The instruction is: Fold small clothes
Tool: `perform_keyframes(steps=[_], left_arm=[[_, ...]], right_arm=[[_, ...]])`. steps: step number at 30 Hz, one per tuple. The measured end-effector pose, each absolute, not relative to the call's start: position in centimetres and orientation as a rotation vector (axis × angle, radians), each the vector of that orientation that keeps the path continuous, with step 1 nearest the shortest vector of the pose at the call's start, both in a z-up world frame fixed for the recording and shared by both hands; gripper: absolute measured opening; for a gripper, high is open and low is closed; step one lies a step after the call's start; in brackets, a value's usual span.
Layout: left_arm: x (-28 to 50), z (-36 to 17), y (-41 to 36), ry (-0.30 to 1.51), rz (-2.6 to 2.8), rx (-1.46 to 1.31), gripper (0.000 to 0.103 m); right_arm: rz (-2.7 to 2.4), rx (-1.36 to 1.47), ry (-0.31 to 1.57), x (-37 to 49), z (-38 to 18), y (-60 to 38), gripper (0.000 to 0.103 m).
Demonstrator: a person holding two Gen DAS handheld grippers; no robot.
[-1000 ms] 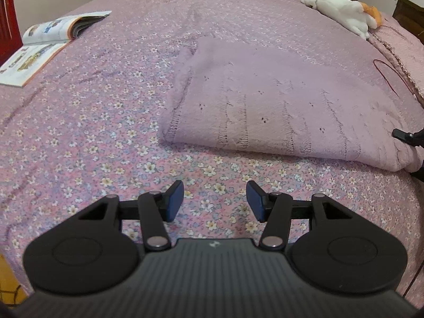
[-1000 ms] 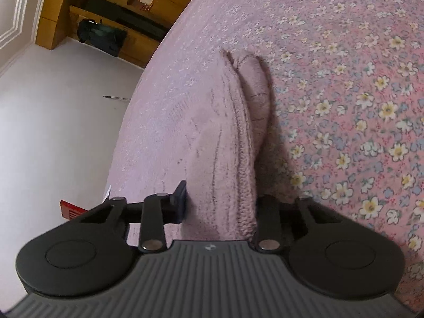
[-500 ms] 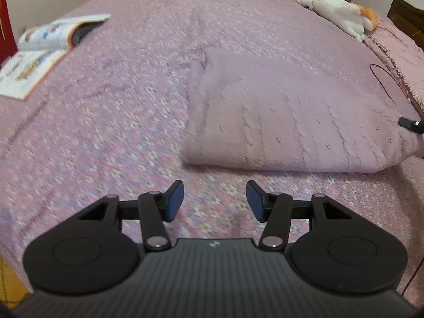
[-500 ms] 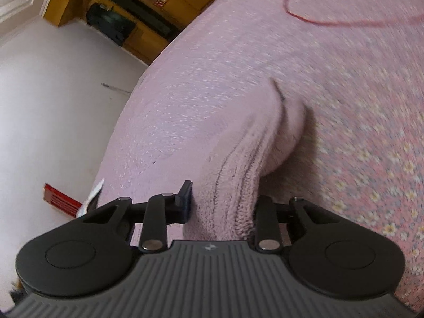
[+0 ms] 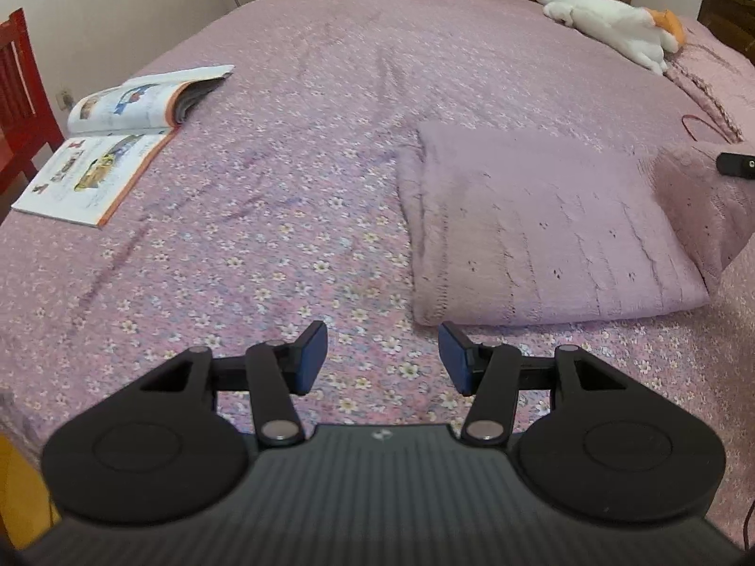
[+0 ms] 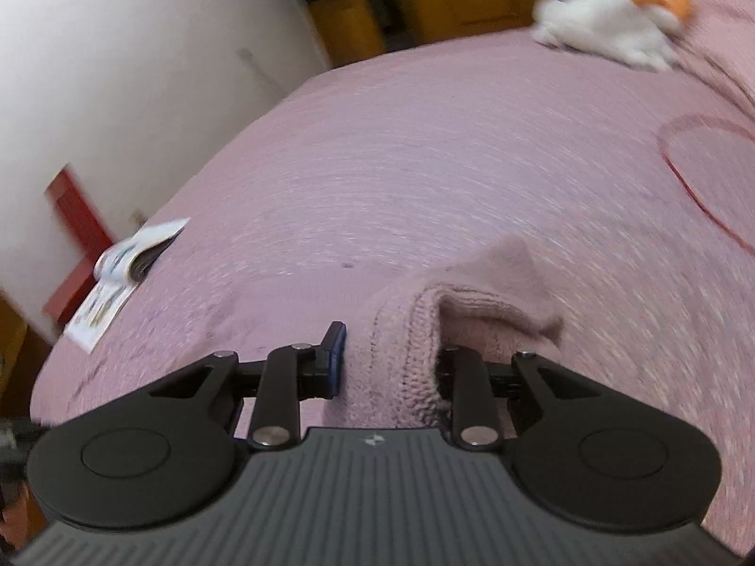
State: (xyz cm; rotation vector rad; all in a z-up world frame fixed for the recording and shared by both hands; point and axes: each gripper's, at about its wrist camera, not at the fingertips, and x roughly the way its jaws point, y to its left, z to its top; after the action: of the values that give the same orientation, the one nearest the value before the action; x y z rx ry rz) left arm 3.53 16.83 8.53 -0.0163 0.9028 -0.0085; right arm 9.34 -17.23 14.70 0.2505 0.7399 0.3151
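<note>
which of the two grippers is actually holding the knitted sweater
The right gripper, shut on the pink knitted sweater; the left gripper is open over the floral bedspread.

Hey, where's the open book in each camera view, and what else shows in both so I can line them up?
Left wrist: the book lies open at upper left, on the bedspread near the red chair.
Right wrist: the book sits at middle left, blurred, at the bed's edge.
Shared landmark: the white plush toy, upper right in both views.
</note>
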Motion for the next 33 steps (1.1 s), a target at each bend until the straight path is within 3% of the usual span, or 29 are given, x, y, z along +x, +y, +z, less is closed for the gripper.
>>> perform_keyframes(steps=[5, 12, 17, 24, 26, 31, 33], left_arm=[[3.4, 8.3, 18.2, 0.889, 0.017, -0.045, 0.054], [3.4, 7.7, 19.7, 0.885, 0.047, -0.073, 0.054], [3.4, 6.9, 20.1, 0.898, 0.051, -0.093, 0.054], [3.4, 7.5, 18.9, 0.869, 0.002, -0.102, 0.054], [3.7, 7.8, 18.4, 0.863, -0.021, -0.117, 0.054], [4.6, 8.5, 16.2, 0.855, -0.066, -0.100, 0.054], [5.1, 8.6, 15.2, 0.854, -0.083, -0.089, 0.054]], right_arm=[[0.436, 0.121, 0.758, 10.4, 16.7, -11.7, 0.028], [0.644, -0.010, 0.814, 11.4, 17.1, -2.6, 0.009], [0.674, -0.005, 0.838, 11.2, 14.9, 0.5, 0.009], [0.610, 0.098, 0.837, 11.0, 13.8, -3.5, 0.010], [0.576, 0.121, 0.828, 11.0, 13.7, -5.0, 0.016], [0.476, 0.167, 0.806, 10.6, 12.7, -9.3, 0.054], [0.438, 0.183, 0.799, 10.3, 12.5, -10.9, 0.062]])
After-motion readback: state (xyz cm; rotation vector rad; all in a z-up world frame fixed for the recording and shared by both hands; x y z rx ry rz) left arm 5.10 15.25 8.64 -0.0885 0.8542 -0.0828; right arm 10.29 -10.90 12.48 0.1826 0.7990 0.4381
